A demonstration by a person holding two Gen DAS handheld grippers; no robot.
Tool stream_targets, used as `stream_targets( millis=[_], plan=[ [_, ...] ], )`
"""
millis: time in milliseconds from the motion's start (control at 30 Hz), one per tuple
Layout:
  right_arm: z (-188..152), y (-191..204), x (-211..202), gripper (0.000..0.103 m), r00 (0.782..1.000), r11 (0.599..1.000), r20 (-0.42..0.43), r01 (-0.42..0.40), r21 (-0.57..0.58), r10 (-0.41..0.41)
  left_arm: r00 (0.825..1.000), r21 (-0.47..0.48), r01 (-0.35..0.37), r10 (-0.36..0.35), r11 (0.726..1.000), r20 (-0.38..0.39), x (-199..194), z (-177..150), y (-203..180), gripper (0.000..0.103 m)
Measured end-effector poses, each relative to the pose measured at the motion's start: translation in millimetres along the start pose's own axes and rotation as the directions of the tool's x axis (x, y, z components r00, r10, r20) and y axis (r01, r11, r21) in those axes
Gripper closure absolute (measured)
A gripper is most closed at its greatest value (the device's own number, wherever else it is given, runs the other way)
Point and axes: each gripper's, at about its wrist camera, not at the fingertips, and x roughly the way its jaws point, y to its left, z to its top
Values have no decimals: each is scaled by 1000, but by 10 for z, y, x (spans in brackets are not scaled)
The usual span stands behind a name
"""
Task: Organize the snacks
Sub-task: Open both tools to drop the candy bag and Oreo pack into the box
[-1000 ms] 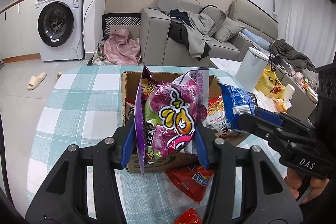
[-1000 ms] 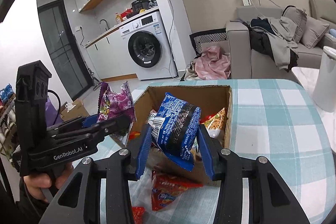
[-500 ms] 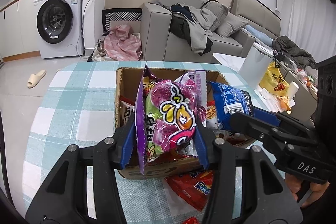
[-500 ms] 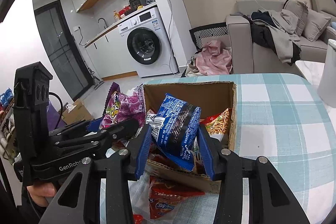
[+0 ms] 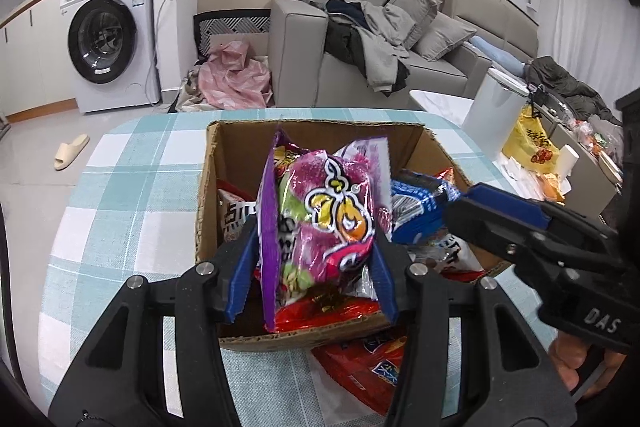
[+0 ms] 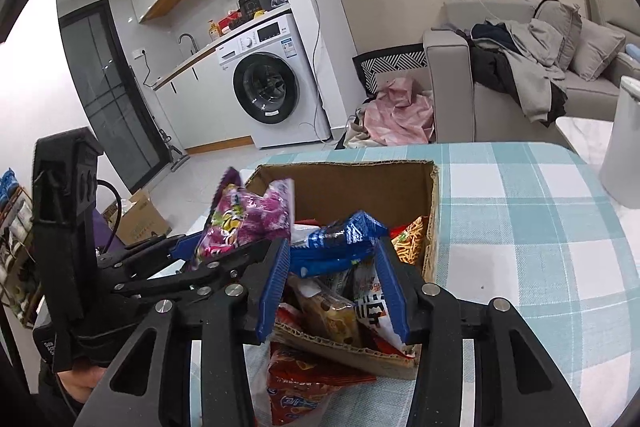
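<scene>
An open cardboard box (image 5: 240,147) (image 6: 360,183) stands on the checked table and holds several snack packs. My left gripper (image 5: 312,267) is shut on a purple snack bag (image 5: 324,223) and holds it upright over the box's near half; the bag also shows in the right wrist view (image 6: 244,223). My right gripper (image 6: 334,279) is over the box, with a blue snack pack (image 6: 340,243) (image 5: 416,211) lying tilted flat between its fingers; the grip looks loose.
A red snack pack (image 5: 372,367) (image 6: 300,391) lies on the table just in front of the box. The teal checked tablecloth (image 6: 520,227) stretches to the right. A white bin (image 6: 624,147) stands beyond the table's right edge. A sofa and a washing machine stand behind.
Both grippers moved forward and down over the box. The blue pack has tipped from upright to nearly flat between the right fingers, which stand wider apart.
</scene>
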Motion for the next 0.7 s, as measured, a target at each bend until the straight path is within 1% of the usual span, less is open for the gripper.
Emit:
stream_targets(
  millis=[33, 67, 100, 167, 200, 233, 267, 300, 367, 400, 500, 533, 567, 700],
  plan=[
    [-1, 6, -18, 55, 1000, 1000, 3, 3, -7, -3, 1000, -3, -2, 2, 1000, -2, 2, -2, -3, 55],
    [-4, 17, -49, 50, 1000, 1000, 12, 6, -17, -6, 1000, -5, -1, 1, 1000, -3, -1, -7, -1, 54],
    [-9, 23, -73, 50, 1000, 1000, 20, 11, -25, -10, 1000, -8, 0, 0, 1000, -3, -6, -13, 6, 52],
    [-26, 30, -147, 49, 999, 999, 42, 36, -38, -34, 1000, -18, 6, -6, 1000, -4, -31, -30, 35, 45],
    [-33, 28, -169, 46, 998, 998, 46, 42, -38, -40, 1000, -20, 11, -11, 1000, -4, -58, -41, 34, 43],
    [-42, 18, -195, 43, 998, 998, 48, 45, -37, -43, 1000, -24, 14, -14, 1000, -4, -89, -53, 49, 36],
    [-52, 6, -222, 34, 998, 999, 48, 44, -33, -42, 1000, -27, 15, -15, 1000, -3, -120, -64, 67, 29],
    [-63, -5, -244, 25, 998, 999, 48, 42, -29, -41, 1000, -31, 19, -19, 999, 2, -163, -78, 80, 25],
    [-106, -7, -308, 15, 998, 999, 47, 41, -24, -40, 999, -33, 40, -40, 999, 18, -262, -121, 110, 20],
    [-117, -8, -331, 12, 998, 999, 48, 40, -21, -39, 999, -28, 38, -38, 999, 25, -318, -148, 116, 19],
    [-173, -2, -444, 4, 999, 1000, 48, 23, -6, -23, 999, -19, 22, -21, 1000, 42, -485, -227, 131, 7],
    [-195, -1, -494, 3, 999, 1000, 50, 20, -3, -20, 999, -20, 24, -23, 1000, 48, -533, -249, 140, 0],
    [-215, 9, -528, 1, 999, 1000, 51, 20, -4, -20, 998, -21, 25, -24, 999, 61, -604, -286, 155, 0],
    [-300, 46, -687, 0, 998, 1000, 62, 27, -14, -26, 997, -14, 25, -24, 1000, 71, -824, -408, 158, 0]
  ],
)
